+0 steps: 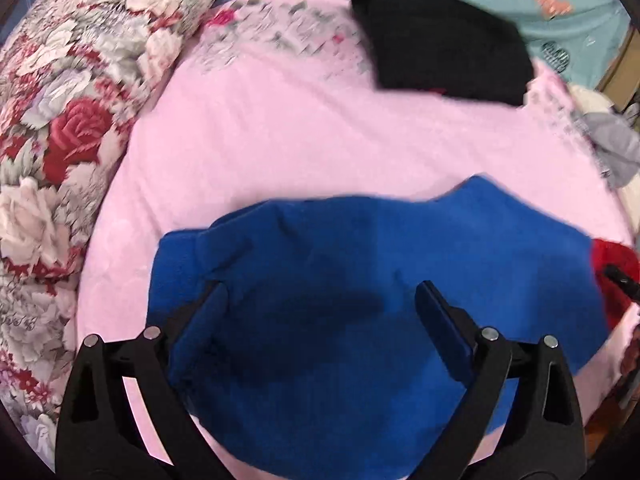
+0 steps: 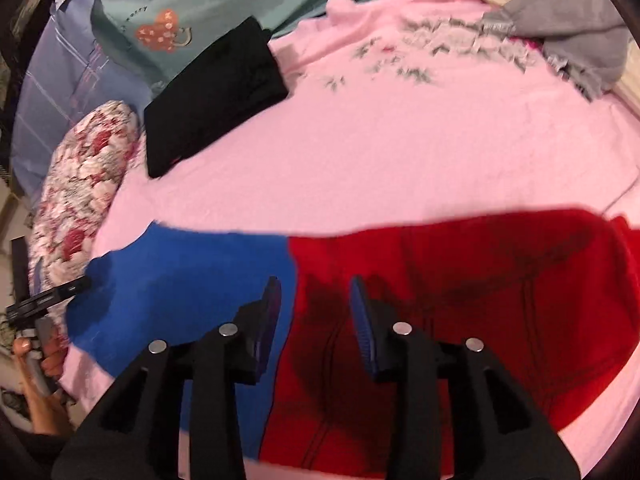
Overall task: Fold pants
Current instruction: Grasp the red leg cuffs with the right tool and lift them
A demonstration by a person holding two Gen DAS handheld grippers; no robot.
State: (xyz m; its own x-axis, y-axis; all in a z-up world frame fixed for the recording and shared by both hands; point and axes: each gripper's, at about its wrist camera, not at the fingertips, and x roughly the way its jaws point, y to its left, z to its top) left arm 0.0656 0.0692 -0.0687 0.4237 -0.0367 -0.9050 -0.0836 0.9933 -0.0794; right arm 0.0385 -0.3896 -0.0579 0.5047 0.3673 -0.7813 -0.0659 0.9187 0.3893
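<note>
From the left wrist, the left hand-held gripper [image 1: 320,292] hung with its jaws spread apart and empty over the blue half of the soft red-and-blue fleece pants [image 1: 380,280], which lay bunched on the pink blanket-covered bed [image 1: 300,140] directly beneath and ahead. Far ahead to the right sat a flat folded black garment [image 1: 444,36], apparently finished.

From the right wrist, the right hand-held gripper [image 2: 314,284] was likewise parted, gripping nothing, poised above the seam where blue met red. The pants looked compact but rumpled, so folding seemed partway, with tidying left.
</note>
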